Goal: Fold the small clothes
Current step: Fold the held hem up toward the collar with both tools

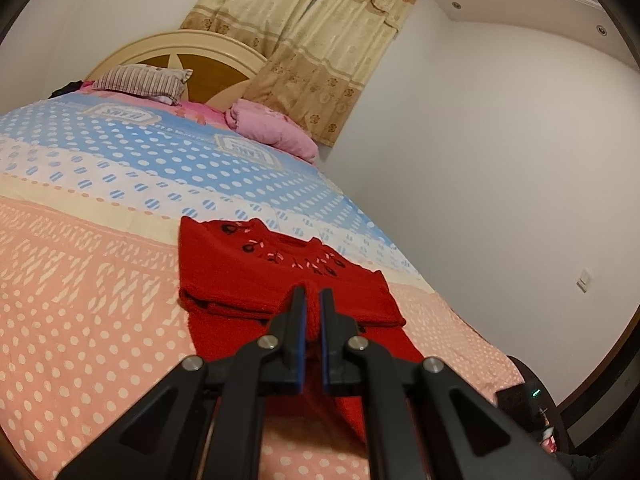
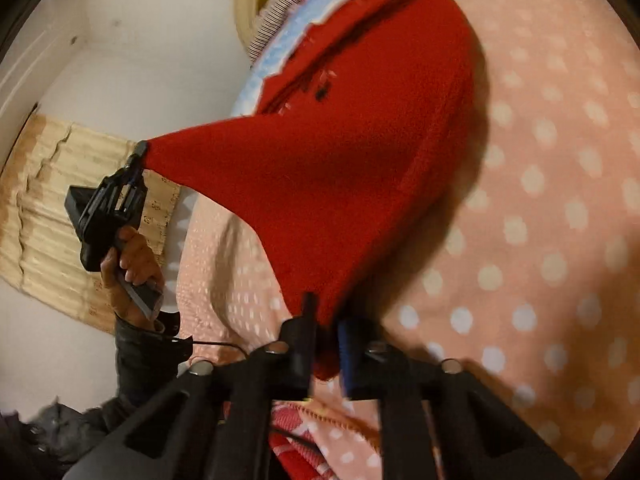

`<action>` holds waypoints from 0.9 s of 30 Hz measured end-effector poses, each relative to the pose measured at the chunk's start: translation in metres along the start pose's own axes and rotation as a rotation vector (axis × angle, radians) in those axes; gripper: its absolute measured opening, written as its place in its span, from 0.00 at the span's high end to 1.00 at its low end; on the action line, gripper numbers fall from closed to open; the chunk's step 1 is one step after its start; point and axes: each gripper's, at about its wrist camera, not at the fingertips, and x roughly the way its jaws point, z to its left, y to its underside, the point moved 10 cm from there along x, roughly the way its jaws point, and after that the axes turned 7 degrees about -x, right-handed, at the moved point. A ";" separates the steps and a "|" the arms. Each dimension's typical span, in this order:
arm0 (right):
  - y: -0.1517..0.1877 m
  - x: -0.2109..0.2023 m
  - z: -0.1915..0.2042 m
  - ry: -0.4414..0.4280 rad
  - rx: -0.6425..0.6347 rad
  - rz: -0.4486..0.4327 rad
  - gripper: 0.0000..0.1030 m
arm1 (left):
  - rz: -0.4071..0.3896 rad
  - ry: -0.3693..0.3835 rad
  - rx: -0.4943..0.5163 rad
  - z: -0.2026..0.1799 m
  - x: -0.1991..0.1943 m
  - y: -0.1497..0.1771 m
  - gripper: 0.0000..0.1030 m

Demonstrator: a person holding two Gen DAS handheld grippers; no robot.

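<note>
A small red knit sweater (image 1: 256, 276) with black and white embroidery near the collar lies on the bed, sleeves folded in over its chest. My left gripper (image 1: 313, 300) is shut on the sweater's bottom hem, which is lifted off the bed. In the right wrist view the sweater (image 2: 360, 152) is stretched up from the bedspread. My right gripper (image 2: 325, 316) is shut on one hem corner. The left gripper (image 2: 141, 156) shows there too, held by a hand, pinching the other hem corner.
The bed has a dotted bedspread, peach near me (image 1: 88, 320) and blue further away. A striped pillow (image 1: 140, 82), a pink quilt (image 1: 272, 130) and a wooden headboard (image 1: 212, 76) are at the far end. Curtains (image 1: 312, 52) and white walls lie beyond.
</note>
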 end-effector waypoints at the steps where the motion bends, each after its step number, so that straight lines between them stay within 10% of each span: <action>1: -0.009 -0.008 0.006 -0.017 -0.016 -0.037 0.94 | 0.000 -0.001 0.002 0.001 0.000 -0.001 0.95; 13: -0.181 -0.122 0.056 0.040 -0.245 -0.395 0.95 | -0.049 0.023 -0.063 0.005 0.040 -0.073 0.95; 27: -0.309 -0.118 0.025 0.172 -0.253 -0.483 0.95 | -0.017 -0.111 0.069 0.031 0.138 -0.121 0.95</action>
